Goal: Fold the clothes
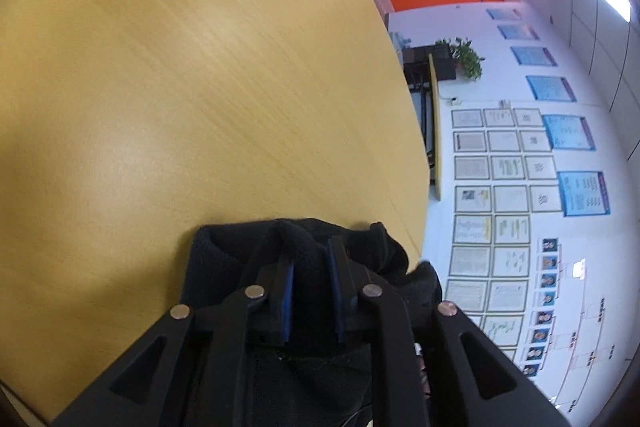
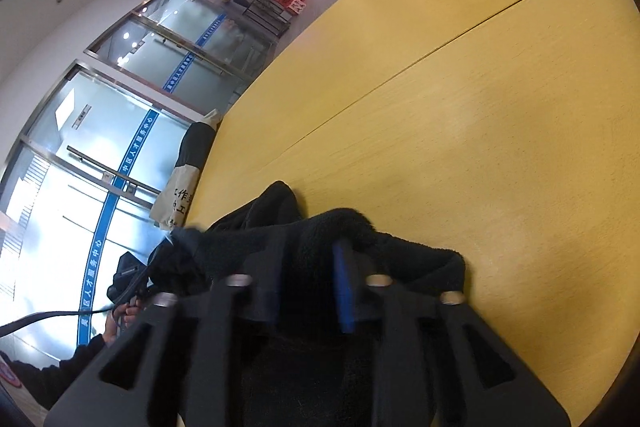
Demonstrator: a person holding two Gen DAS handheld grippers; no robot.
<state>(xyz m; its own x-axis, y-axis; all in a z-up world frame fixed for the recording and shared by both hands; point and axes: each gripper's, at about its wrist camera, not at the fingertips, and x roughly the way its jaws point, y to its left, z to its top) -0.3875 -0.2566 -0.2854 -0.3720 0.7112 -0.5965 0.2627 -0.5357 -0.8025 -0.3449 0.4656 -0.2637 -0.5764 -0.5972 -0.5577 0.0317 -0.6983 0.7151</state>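
the left hand-held gripper (image 1: 310,251) is clamped on a bunched fold of black fleece garment (image 1: 224,251), blue pads pressing the cloth. the right hand-held gripper (image 2: 310,247) likewise pinches the same black fleece garment (image 2: 420,255) between its fingers. the garment hangs over the near edge of the yellow wooden surface (image 1: 180,67), which stretches away beyond both grippers.

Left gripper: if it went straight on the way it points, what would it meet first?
The black garment bunched between its fingers. Beyond that lies only bare wooden table, as far as this view shows; depth is unclear.
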